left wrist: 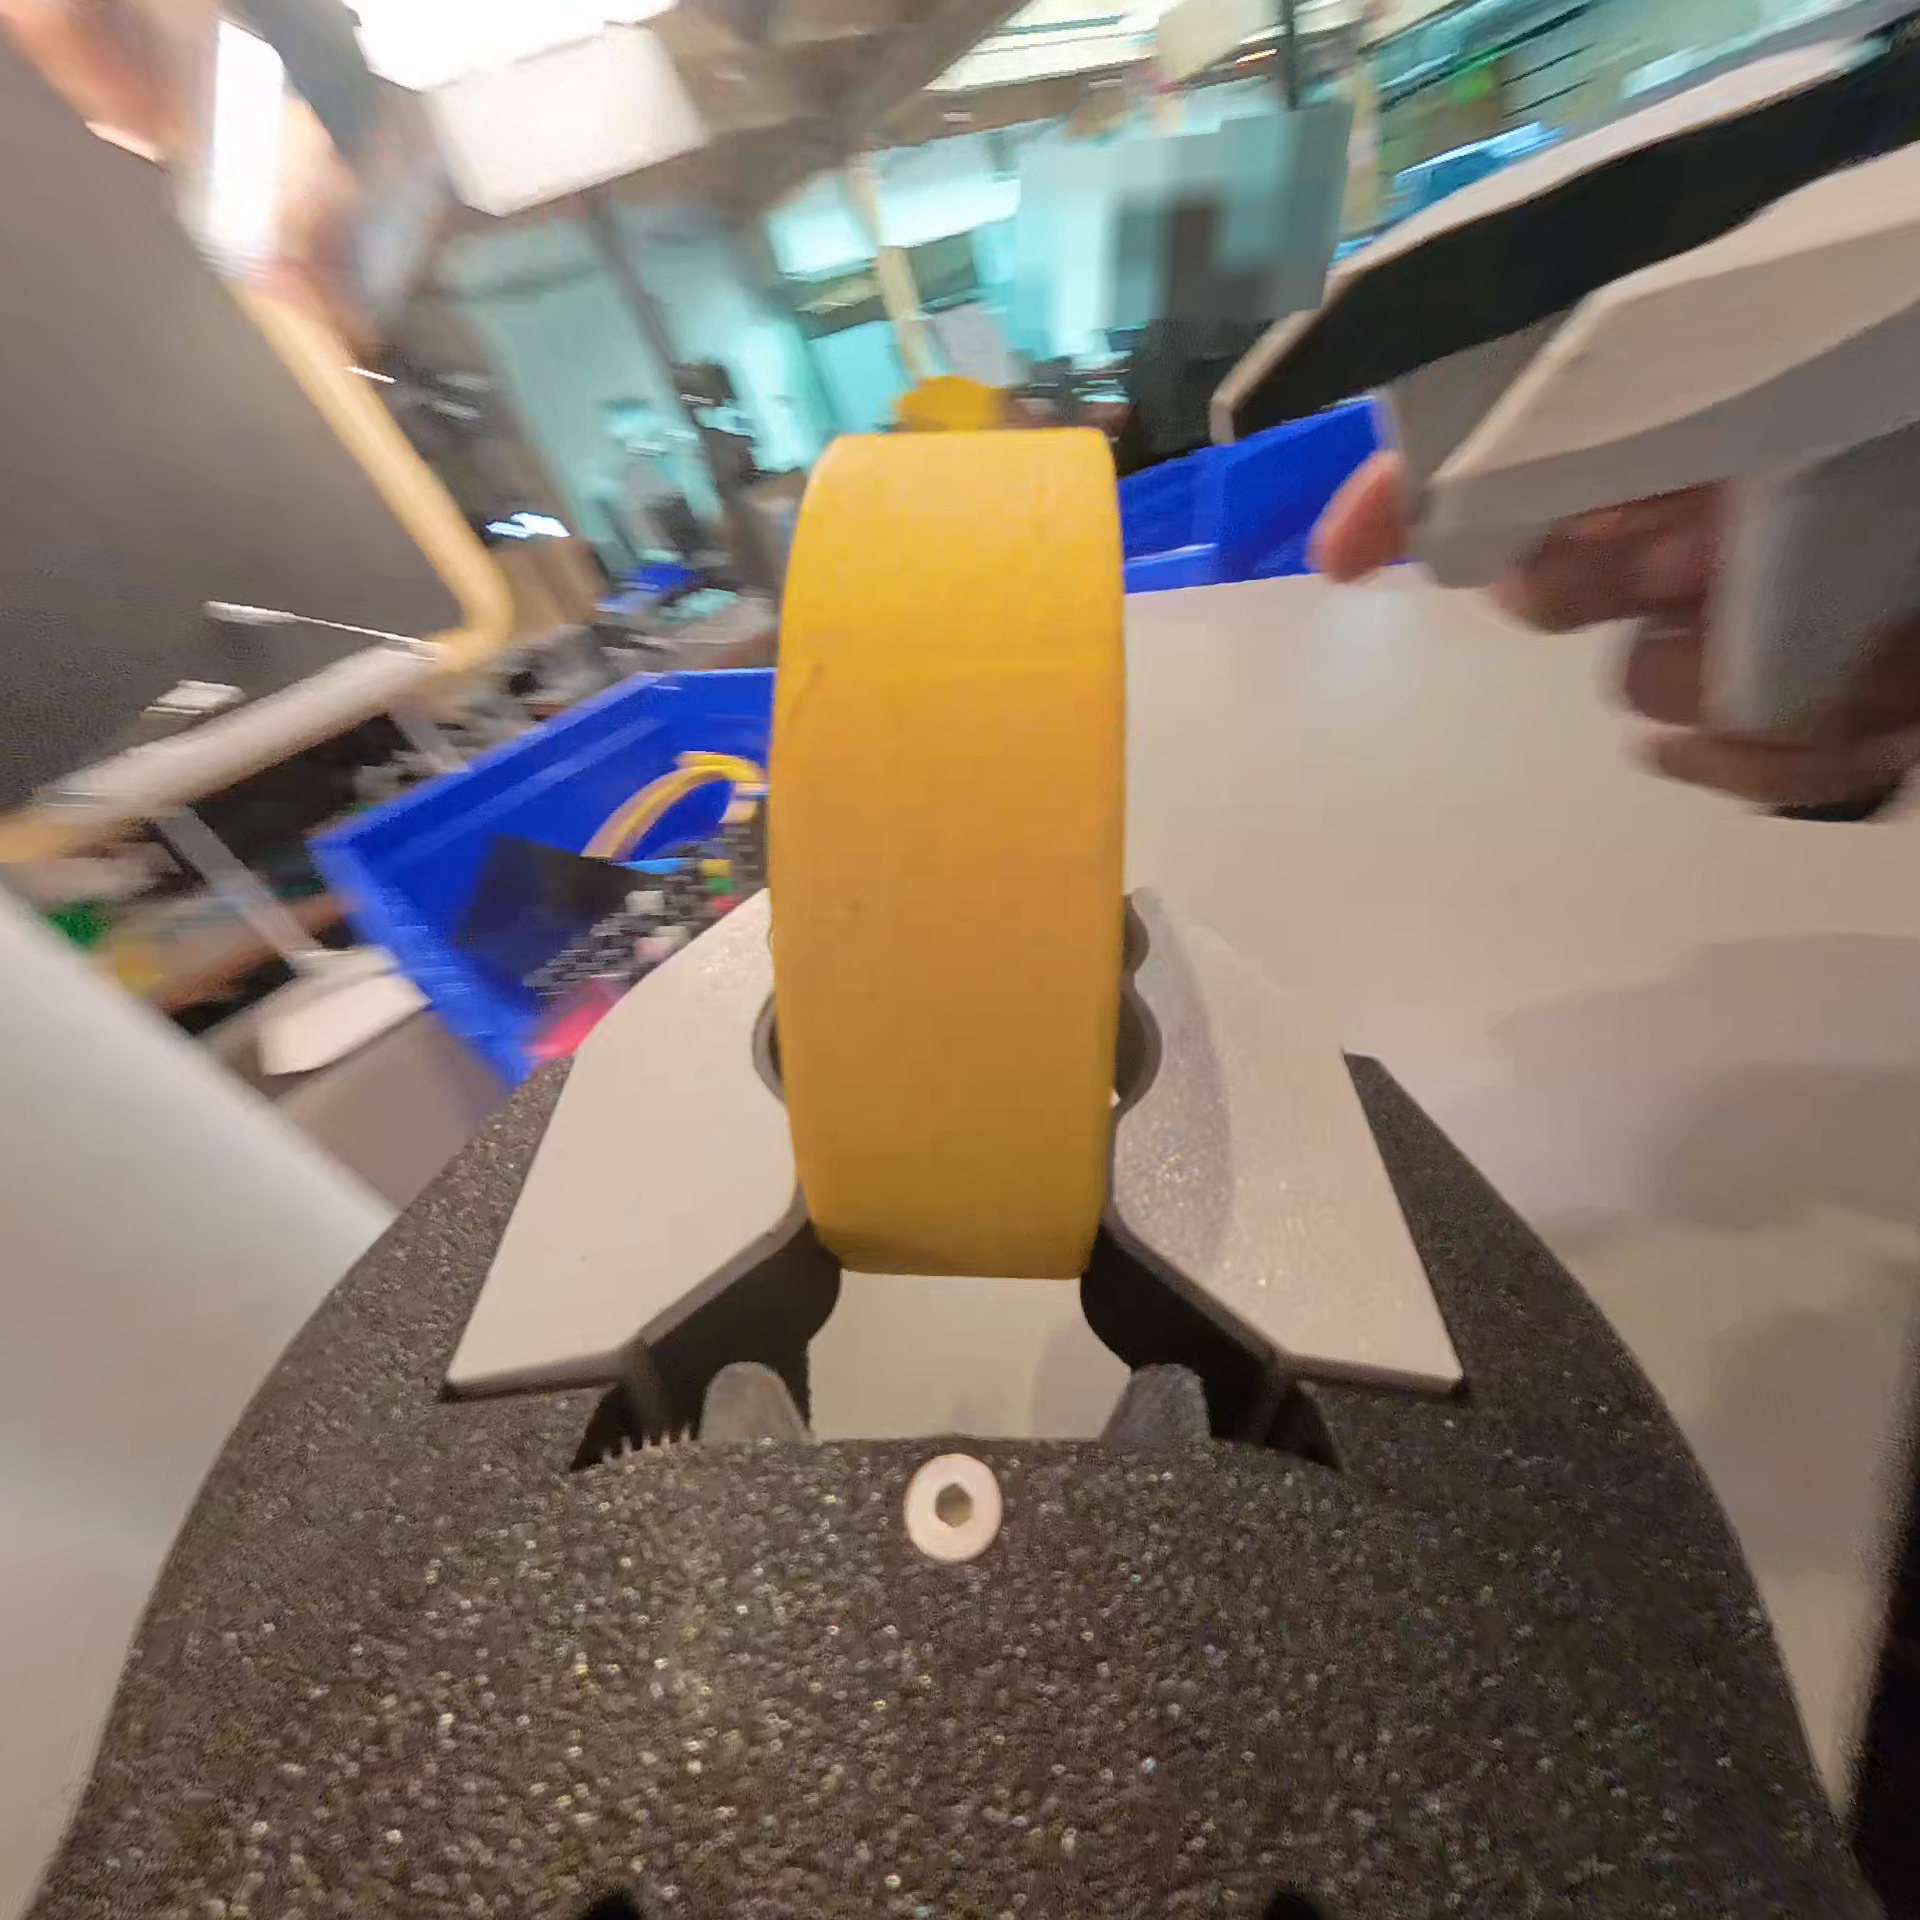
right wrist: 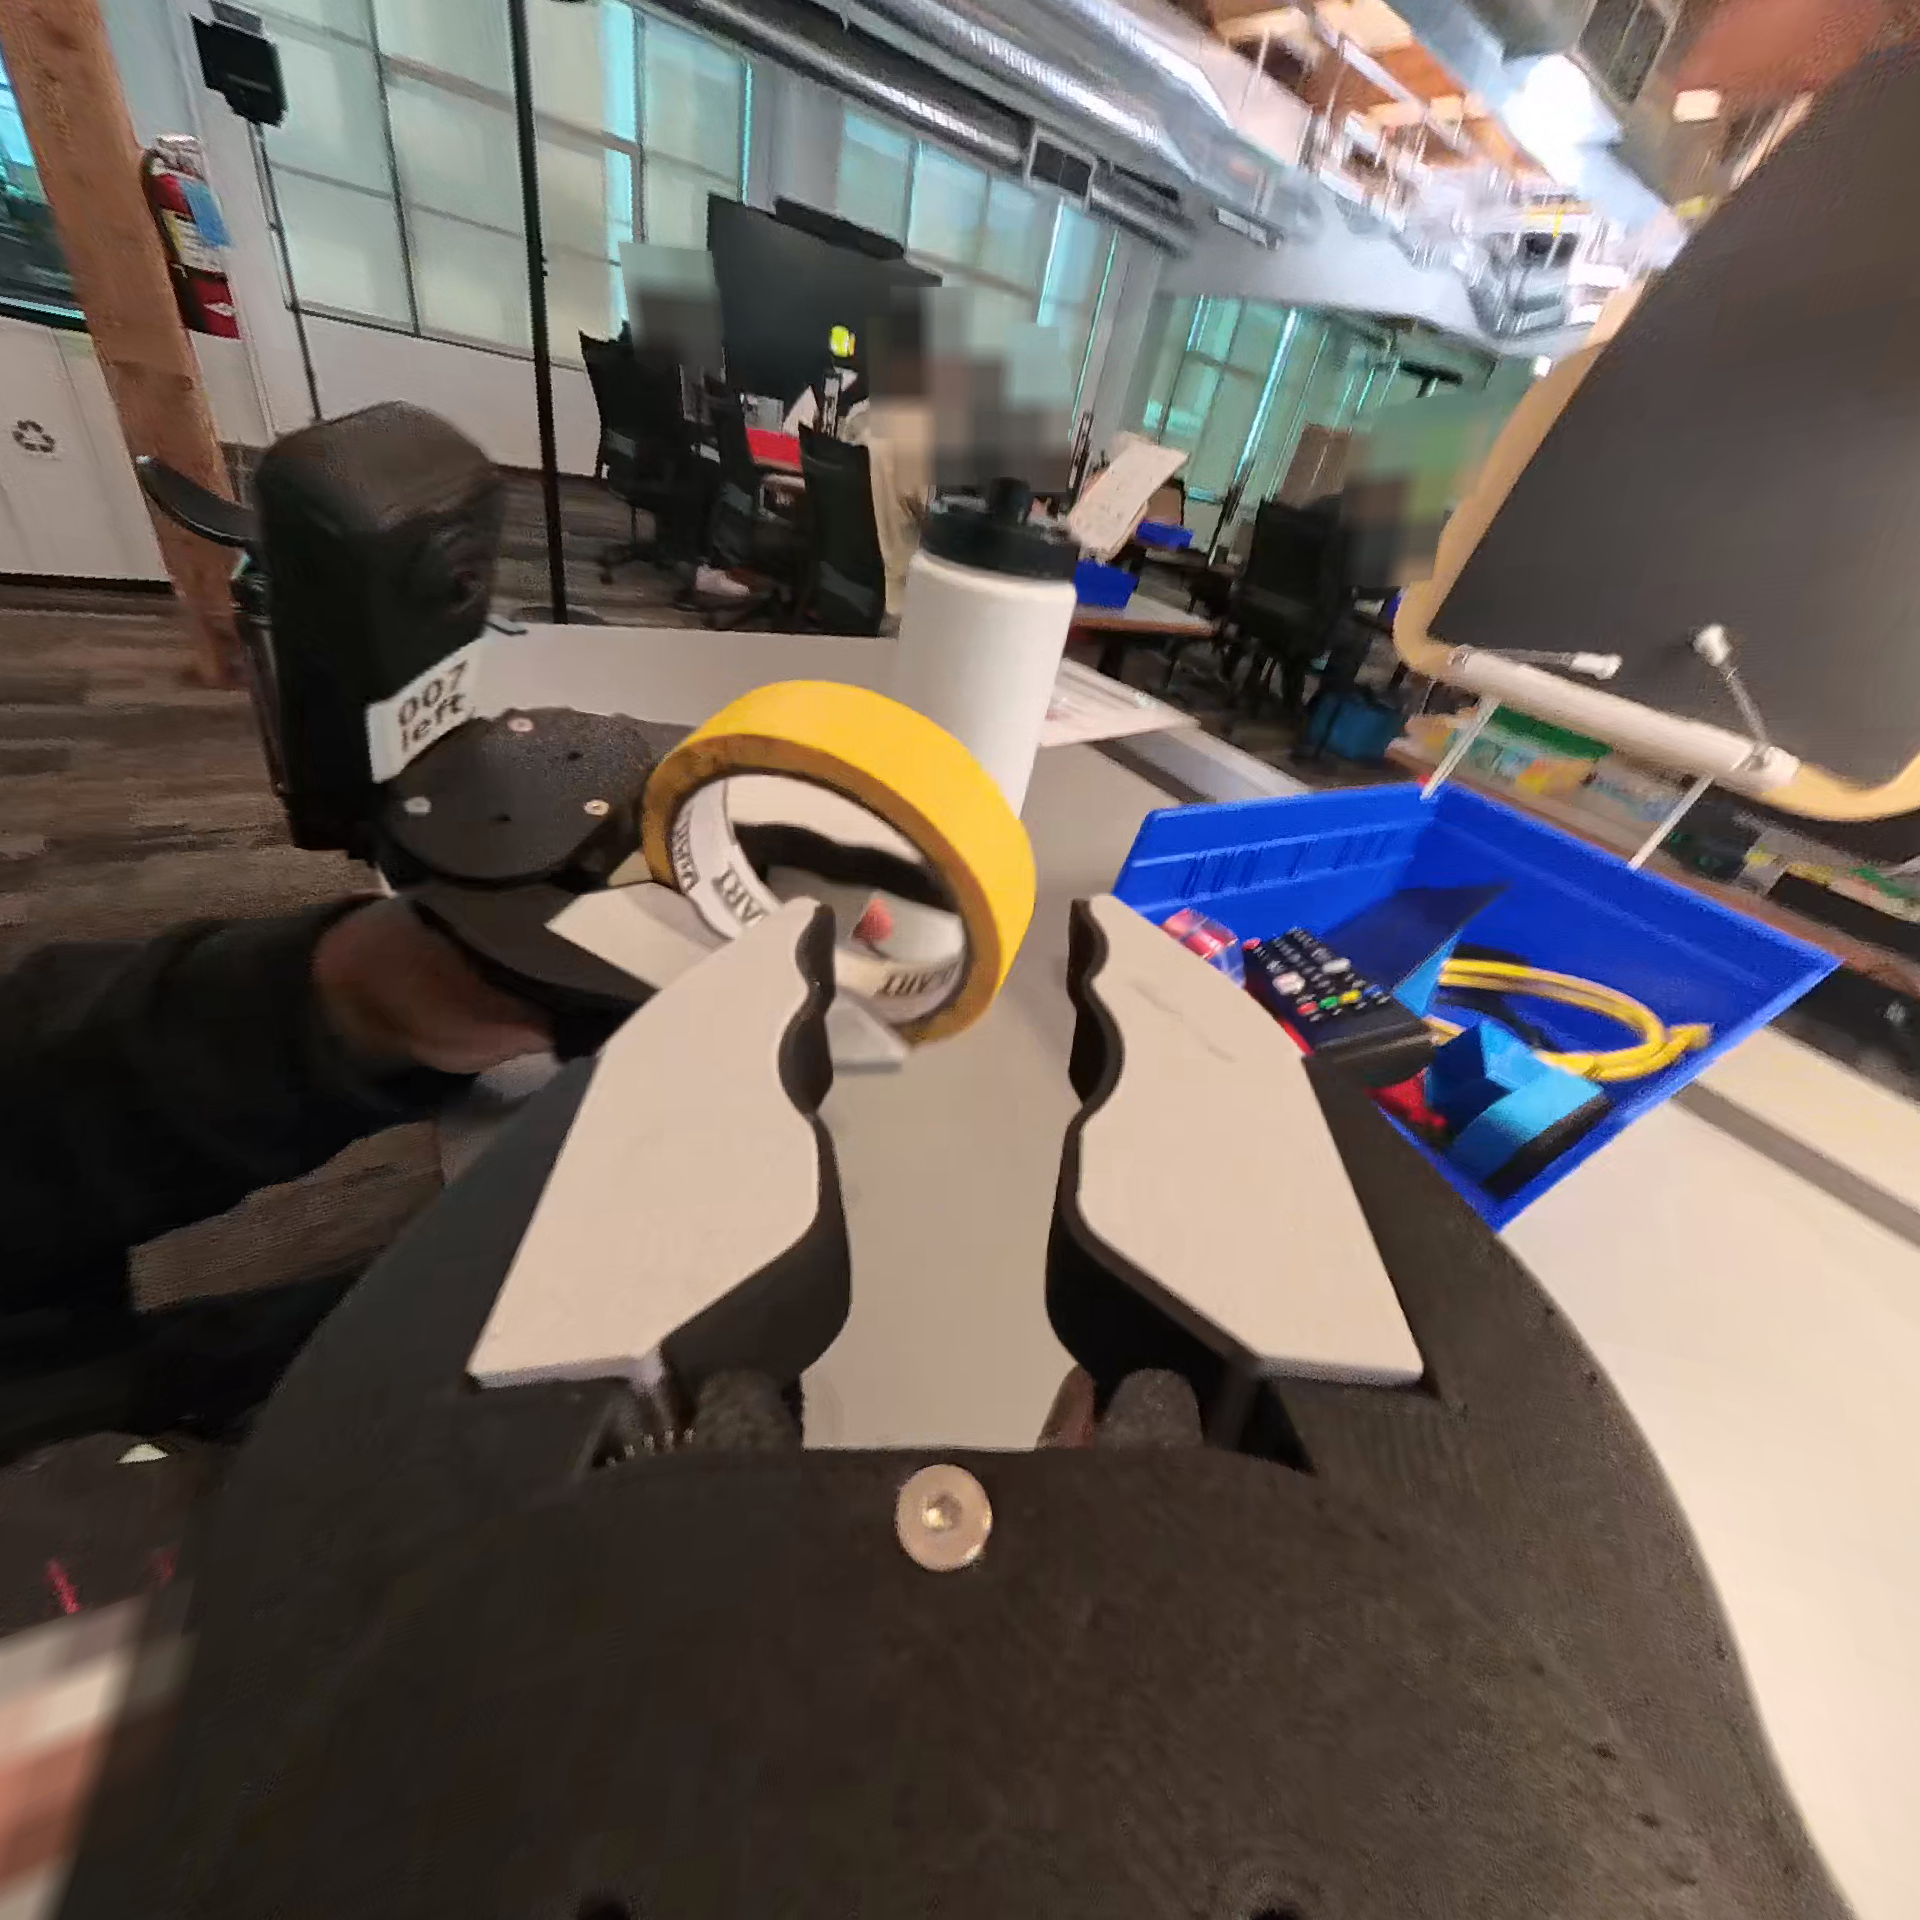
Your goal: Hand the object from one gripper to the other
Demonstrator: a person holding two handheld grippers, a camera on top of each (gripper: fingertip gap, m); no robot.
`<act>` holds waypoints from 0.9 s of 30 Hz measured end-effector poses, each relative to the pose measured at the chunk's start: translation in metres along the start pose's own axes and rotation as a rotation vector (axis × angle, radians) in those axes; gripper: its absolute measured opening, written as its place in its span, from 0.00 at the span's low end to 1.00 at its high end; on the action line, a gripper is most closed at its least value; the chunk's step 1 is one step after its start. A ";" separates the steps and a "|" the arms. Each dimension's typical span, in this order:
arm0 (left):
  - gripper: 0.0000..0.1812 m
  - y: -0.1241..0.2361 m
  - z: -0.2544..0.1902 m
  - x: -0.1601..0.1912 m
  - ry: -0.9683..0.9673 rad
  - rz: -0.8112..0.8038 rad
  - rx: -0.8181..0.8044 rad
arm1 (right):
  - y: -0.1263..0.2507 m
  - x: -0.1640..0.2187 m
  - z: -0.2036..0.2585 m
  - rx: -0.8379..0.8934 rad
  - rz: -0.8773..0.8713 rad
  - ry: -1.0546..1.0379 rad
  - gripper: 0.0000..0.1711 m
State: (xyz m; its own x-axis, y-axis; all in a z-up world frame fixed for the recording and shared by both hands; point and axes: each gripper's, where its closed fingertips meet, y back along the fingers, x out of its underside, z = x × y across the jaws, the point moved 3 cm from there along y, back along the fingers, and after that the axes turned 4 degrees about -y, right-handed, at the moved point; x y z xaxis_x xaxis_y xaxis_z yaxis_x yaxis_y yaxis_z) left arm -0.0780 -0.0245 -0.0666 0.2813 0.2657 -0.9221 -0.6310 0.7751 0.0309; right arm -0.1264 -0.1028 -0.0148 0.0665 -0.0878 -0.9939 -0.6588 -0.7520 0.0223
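A yellow roll of masking tape [left wrist: 951, 831] stands edge-on between the two grey fingers of my left gripper [left wrist: 948, 997], which is shut on it and holds it above the white table [left wrist: 1455, 935]. In the right wrist view the same roll [right wrist: 883, 764] is held out by the left gripper [right wrist: 665, 935] just beyond my right gripper [right wrist: 948, 940]. My right gripper is open and empty, its fingertips close in front of the roll without touching it. The right gripper also shows in the left wrist view [left wrist: 1558, 343], at the upper right, in a hand.
A blue bin [right wrist: 1662, 914] with a remote, a yellow cable and blue blocks sits on the table to the right; it also shows in the left wrist view [left wrist: 436, 862]. A white bottle [right wrist: 987, 665] stands behind the roll. A black panel [right wrist: 1714, 468] hangs at the upper right. Tip to tip, the grippers are about 8 cm apart.
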 end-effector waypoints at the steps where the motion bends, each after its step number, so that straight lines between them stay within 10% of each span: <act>1: 0.31 0.001 0.008 0.000 -0.048 -0.003 -0.098 | -0.003 0.001 0.004 -0.025 0.003 -0.046 0.25; 11: 0.33 0.018 0.006 -0.027 -0.453 -0.174 -0.460 | -0.023 -0.007 0.060 -0.464 -0.144 -0.674 0.28; 27: 0.33 0.001 -0.016 -0.018 -0.440 -0.175 -0.256 | -0.020 -0.012 0.050 -0.532 -0.289 -0.904 0.10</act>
State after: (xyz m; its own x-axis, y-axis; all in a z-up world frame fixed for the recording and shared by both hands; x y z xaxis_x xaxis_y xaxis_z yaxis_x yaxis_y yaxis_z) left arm -0.0950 -0.0372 -0.0561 0.6396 0.4027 -0.6548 -0.6881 0.6796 -0.2542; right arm -0.1519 -0.0540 -0.0087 -0.5526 0.4873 -0.6761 -0.2834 -0.8728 -0.3974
